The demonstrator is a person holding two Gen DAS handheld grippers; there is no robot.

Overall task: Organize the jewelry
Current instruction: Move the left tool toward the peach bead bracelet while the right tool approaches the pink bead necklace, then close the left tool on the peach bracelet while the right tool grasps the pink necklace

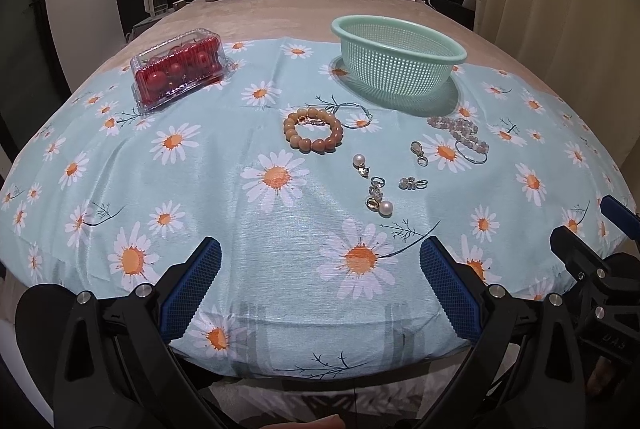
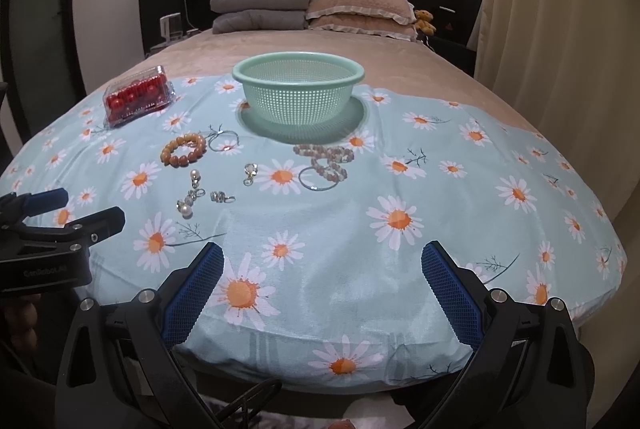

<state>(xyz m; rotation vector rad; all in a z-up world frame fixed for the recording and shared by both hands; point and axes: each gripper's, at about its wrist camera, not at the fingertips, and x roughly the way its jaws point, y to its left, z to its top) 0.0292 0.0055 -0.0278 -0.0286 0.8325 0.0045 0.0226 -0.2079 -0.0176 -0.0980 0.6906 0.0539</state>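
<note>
Daisy-print satin cloth (image 1: 248,213) spread over bed. Perforated mint plastic basket (image 1: 398,59), round, at far side. Just before it: amber bead bracelet (image 1: 313,129), pale bead strands (image 1: 460,133), pearl earrings (image 1: 374,189), loose on cloth. Clear clamshell box (image 1: 176,69) of glossy red balls, far left. Left tongs (image 1: 320,289) and right tongs (image 2: 322,289) spread wide, empty, ribbed blue pads.

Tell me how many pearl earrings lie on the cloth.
2: one pearl earring below the orange bead bracelet, another pearl earring nearest the cameras. More pearls may be hidden.
</note>
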